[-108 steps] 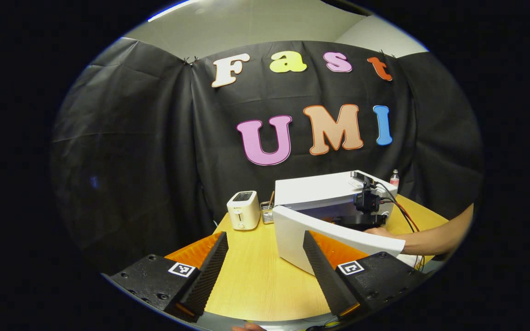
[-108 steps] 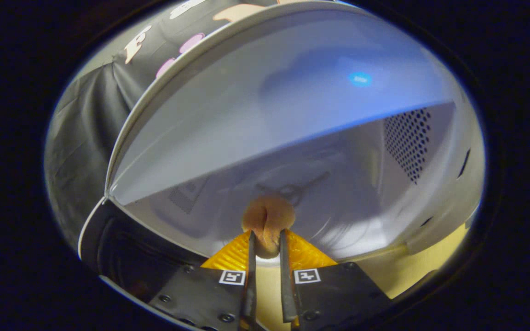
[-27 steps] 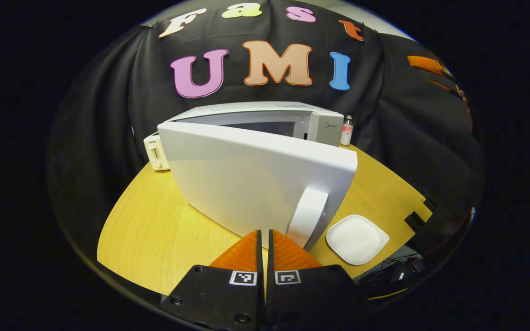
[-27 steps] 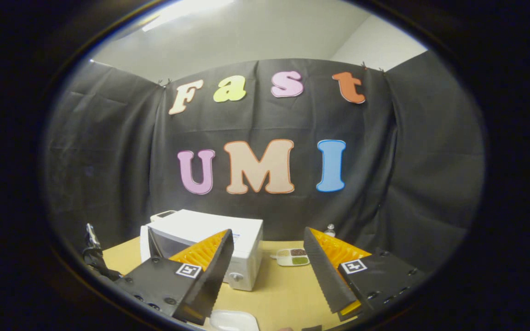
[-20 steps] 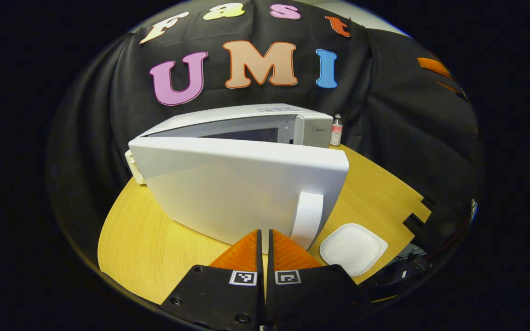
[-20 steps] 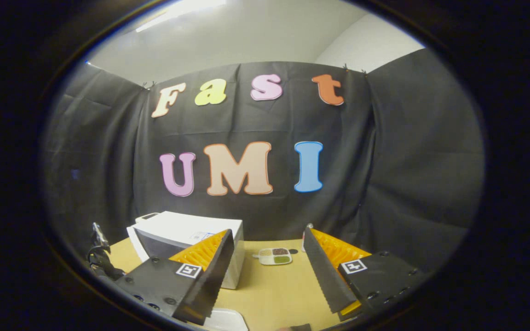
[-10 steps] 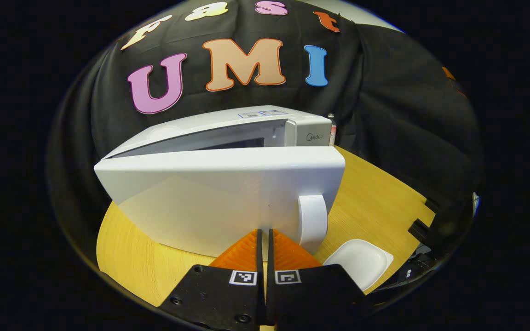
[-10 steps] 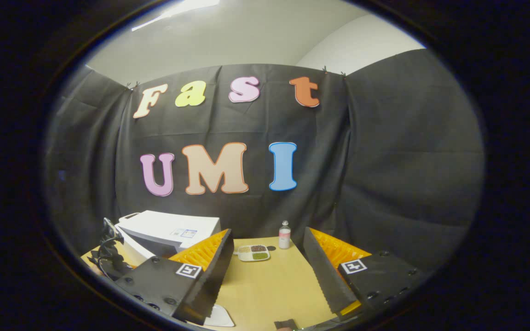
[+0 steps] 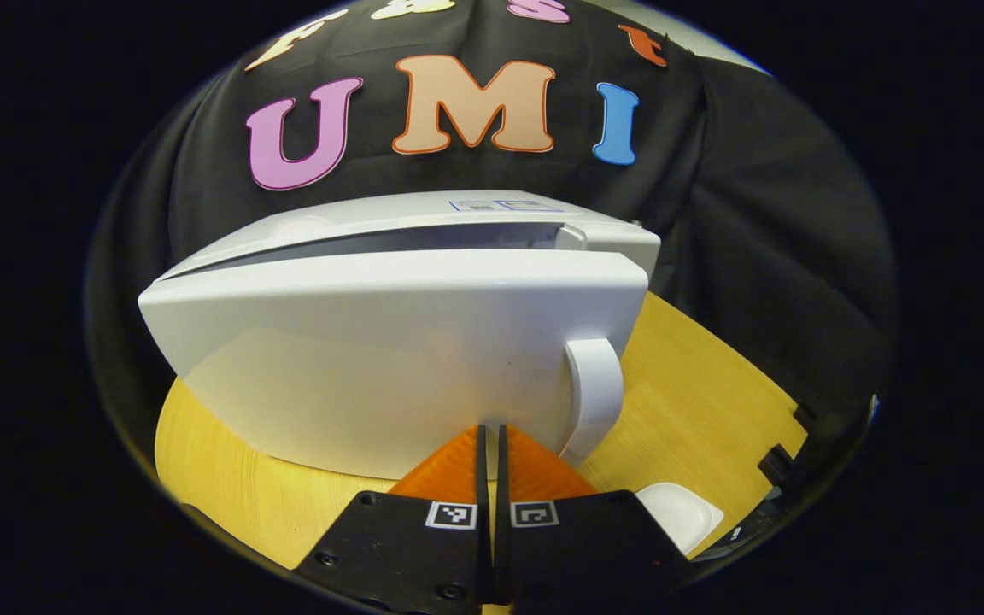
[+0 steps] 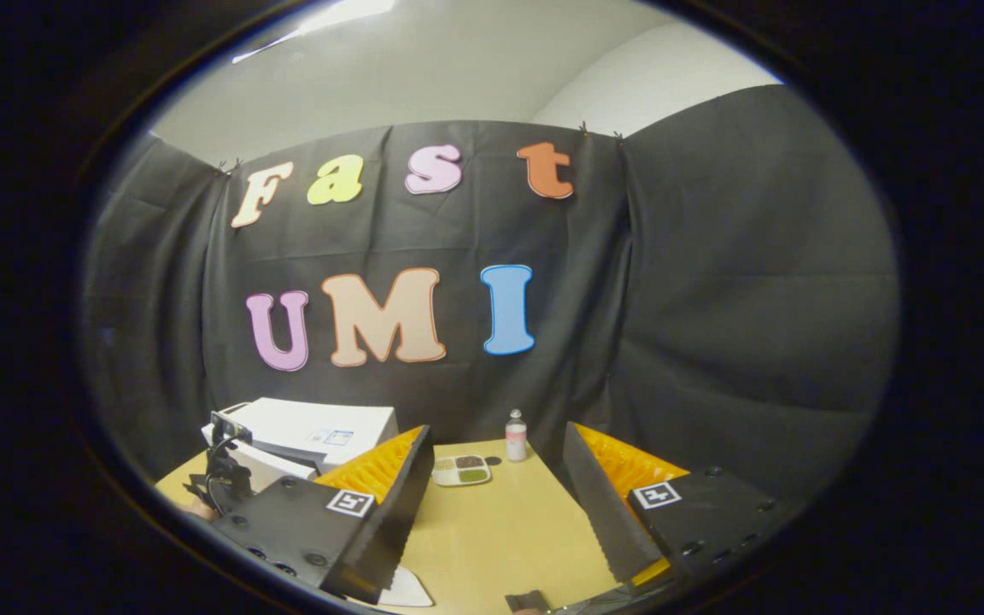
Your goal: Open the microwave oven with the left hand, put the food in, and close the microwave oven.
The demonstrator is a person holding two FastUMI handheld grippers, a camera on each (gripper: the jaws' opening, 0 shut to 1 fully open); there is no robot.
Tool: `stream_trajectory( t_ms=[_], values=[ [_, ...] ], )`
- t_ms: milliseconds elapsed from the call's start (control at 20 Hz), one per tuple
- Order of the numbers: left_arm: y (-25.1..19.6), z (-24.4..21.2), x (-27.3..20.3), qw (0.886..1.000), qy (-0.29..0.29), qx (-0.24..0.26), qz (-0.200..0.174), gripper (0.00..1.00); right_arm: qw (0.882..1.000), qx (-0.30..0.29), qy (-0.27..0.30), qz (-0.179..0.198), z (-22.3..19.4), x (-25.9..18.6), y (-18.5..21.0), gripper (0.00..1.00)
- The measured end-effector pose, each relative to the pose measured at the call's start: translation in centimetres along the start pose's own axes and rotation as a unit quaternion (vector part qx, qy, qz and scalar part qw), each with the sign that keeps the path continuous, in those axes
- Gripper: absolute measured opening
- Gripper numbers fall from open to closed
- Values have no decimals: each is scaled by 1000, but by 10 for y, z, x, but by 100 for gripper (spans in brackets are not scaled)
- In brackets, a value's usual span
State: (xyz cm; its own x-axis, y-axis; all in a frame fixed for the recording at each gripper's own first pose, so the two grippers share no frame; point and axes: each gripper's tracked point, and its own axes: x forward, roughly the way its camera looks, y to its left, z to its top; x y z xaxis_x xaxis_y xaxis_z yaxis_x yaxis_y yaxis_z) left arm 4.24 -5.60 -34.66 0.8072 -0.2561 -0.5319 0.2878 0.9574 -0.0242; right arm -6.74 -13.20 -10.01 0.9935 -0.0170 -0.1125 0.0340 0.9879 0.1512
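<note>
We are on the closing step: our left claw (image 9: 492,436), its 2 fingers pressed together on nothing, pushes the microwave door (image 9: 389,350), nearly shut against the microwave oven (image 9: 424,218) on the desk (image 9: 697,376). The right claw (image 10: 496,504) hangs wide open and empty. Next we judge a final push until it latches.

You have one white microwave oven (image 9: 389,342) on the one wooden table (image 9: 697,384), with one door handle (image 9: 596,389) on it. You have one small white plate (image 9: 682,515) near the table's front edge. In the right gripper view you can count one small bottle (image 10: 515,436) and one divided dish (image 10: 460,470) beside it, and two grippers: the left gripper (image 9: 489,440) and the right gripper (image 10: 499,500).
</note>
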Motion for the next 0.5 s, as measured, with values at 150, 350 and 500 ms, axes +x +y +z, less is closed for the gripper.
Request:
stream_trajectory(
  t_ms=[150, 350, 500],
  values=[
    [3, 9, 11, 1000, -6, -6, 6, 0, 1000, 6, -1, -3, 2, 2, -4, 94],
    [5, 21, 22, 1000, -14, -8, 8, 0, 1000, 6, -3, 1, 4, 5, -1, 93],
    [-2, 24, 29, 999, -13, -41, -3, 0, 1000, 0, -2, 2, 6, 8, -1, 93]
  ],
)
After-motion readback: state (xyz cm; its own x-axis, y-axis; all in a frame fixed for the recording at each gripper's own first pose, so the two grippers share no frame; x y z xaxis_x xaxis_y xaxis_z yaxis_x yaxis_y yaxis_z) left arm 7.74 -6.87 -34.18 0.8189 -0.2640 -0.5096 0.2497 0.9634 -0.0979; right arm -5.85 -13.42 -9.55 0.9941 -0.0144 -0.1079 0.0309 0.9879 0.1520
